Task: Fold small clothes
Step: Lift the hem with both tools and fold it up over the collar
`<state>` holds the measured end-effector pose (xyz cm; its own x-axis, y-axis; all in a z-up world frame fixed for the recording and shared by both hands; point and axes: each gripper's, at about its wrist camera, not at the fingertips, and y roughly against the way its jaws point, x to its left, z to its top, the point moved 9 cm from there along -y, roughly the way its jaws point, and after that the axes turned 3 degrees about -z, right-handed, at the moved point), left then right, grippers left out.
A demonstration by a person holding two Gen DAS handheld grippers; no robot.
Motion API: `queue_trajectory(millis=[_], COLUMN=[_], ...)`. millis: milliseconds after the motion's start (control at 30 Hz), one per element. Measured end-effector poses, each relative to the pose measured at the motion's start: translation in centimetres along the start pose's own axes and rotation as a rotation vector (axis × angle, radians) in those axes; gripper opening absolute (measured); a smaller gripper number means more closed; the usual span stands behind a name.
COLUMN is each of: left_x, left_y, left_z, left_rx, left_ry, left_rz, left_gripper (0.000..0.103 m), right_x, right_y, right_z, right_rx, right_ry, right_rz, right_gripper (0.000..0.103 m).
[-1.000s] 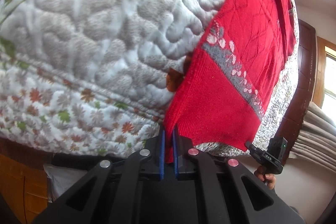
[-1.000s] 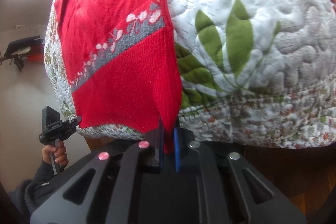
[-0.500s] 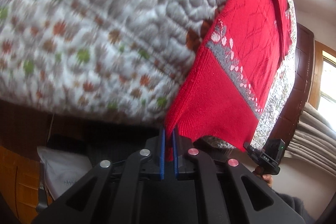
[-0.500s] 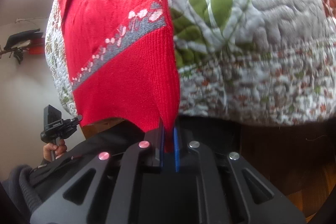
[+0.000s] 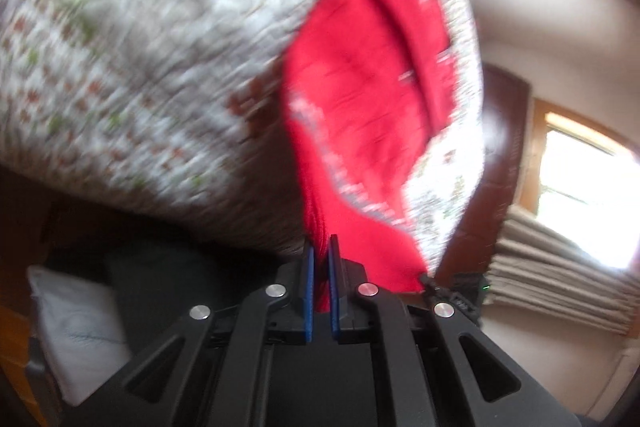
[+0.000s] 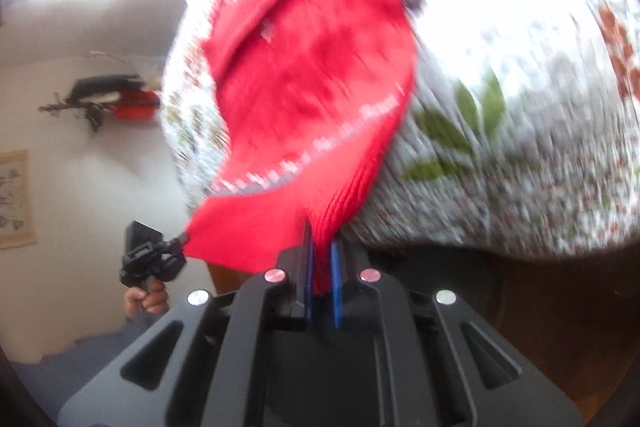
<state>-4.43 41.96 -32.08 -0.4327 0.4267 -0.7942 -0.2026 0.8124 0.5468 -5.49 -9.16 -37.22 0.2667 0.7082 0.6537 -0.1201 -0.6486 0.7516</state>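
Pinching red sweater (image 5: 360,99), fingers (image 5: 308,291) closed.

I see the red knitted sweater (image 5: 360,87) spread over the quilted bedspread (image 5: 140,67), its upper part lying flat near the far edge. It carries a grey band with white flowers (blurred here). Its ribbed hem hangs lifted off the near edge of the bedspread, pinched at both lower corners, the cloth sagging between them (image 6: 320,107).
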Motion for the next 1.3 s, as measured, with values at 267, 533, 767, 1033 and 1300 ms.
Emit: queue_trajectory(millis=[267,533,767,1033,1300], left_x=[-6.6,-6.4,-3.4,-4.1,-7.3], left_y=[-1.3,-5.7,-10.8,-10.2,-8.1], left_z=[6.8,16.3,20.9,22.6,21.3], left_rx=[-0.051,-0.09,-0.056,-0.088,-0.055], left_ry=[0.059,0.192,0.279,0.236,-0.252], left_rz=[-0.133,-0.107,-0.02,-0.028,0.359], left_gripper=[0.007,0.007,0.008,0.06,0.066], right_x=[2.6,1.4,-2.4,-1.7,0.5], right_y=[1.9,-0.8,-5.7,-6.1,-3.4], right_z=[8.6,17.4,22.6,25.0,25.7], right_rx=[-0.074,-0.076,-0.023,-0.007,-0.074], right_ry=[-0.027,-0.135,-0.248,-0.193,0.172], right_rz=[0.12,0.132,0.038,0.009,-0.237], right_gripper=[0.006,0.006,0.007,0.057,0.052])
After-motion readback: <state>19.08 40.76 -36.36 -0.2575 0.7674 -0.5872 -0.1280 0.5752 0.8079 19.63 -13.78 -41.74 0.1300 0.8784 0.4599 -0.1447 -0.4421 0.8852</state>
